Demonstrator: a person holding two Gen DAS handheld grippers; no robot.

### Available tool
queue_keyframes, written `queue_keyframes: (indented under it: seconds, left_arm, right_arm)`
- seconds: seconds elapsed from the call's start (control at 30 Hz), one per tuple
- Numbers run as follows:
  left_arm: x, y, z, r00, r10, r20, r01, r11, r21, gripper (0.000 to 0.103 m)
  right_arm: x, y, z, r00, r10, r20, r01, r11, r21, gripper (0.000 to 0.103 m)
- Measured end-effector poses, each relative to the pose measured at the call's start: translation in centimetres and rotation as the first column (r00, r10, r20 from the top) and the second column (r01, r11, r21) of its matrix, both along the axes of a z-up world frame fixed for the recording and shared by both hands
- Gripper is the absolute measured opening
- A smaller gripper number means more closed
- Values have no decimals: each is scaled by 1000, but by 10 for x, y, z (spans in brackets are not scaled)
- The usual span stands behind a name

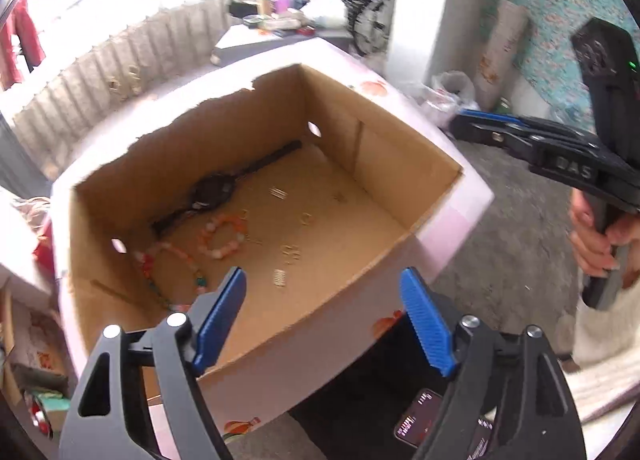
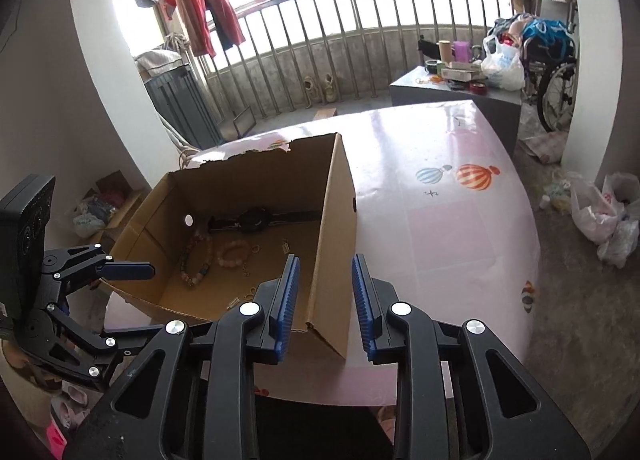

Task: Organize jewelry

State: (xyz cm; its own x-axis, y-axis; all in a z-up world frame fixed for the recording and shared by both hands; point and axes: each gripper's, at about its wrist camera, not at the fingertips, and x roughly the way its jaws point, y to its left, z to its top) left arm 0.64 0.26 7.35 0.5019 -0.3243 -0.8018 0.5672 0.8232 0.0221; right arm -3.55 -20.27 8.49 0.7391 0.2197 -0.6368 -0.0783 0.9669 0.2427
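Cardboard box (image 1: 400,164): open-topped with a torn rim, it sits on a pink table (image 2: 460,220) printed with hot-air balloons.
Contents: a black wristwatch (image 1: 214,192) lies along the far wall; an orange bead bracelet (image 1: 224,236) and a multicoloured bead strand (image 1: 172,264) rest nearer – small metal pieces (image 1: 280,278) are scattered across the floor of the box.
Left gripper (image 1: 324,320): blue pads spread wide over the near wall of the box, nothing between them.
Right gripper (image 2: 325,300): jaws partly apart, straddling the box's near corner edge, gripping nothing.
Left wrist view only: a hand (image 1: 596,236) on the right gripper's handle, and a phone screen (image 1: 416,416) below the table edge.
Right wrist view only: a railed window with hanging laundry (image 2: 204,8) – and a wheelchair (image 2: 556,72) beside a cluttered grey cabinet (image 2: 452,94).
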Motion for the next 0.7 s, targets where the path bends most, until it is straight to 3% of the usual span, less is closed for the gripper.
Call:
queue_keyframes:
  seconds: [0.07,0.13,0.2,0.3,0.4,0.47,0.6,0.7]
  left_arm:
    - [-3,9,16,987,130,93,-127,991,-34,91]
    - [-7,21,33,955,254,153,-239,964,-113,97]
    - [-10,27,46,923,342,176,-314,934,-172,97]
    - [-20,25,58,858,456,237,-413,886,-212,98]
    - [-24,24,63,774,562,292,-501,826,-260,97]
    - [-23,27,62,750,601,275,-533,796,-288,97]
    - [-24,35,50,724,668,169,-623,740,-253,97]
    - [-37,31,35,706,678,204,-659,735,-162,97]
  right_arm:
    - [-4,4,16,998,-16,56,16,1000,-2,28]
    - [-4,11,32,994,-22,106,24,1000,-18,29]
    - [-3,19,46,990,-9,141,13,1000,-26,34]
    - [-8,29,59,981,-29,190,39,998,-49,38]
    - [-15,24,59,967,-86,238,84,996,19,39]
    - [-20,20,47,969,-76,234,57,995,83,39]
    - [-26,27,27,974,-12,225,2,999,46,40]
    - [-30,35,18,972,44,229,-38,999,-29,40]
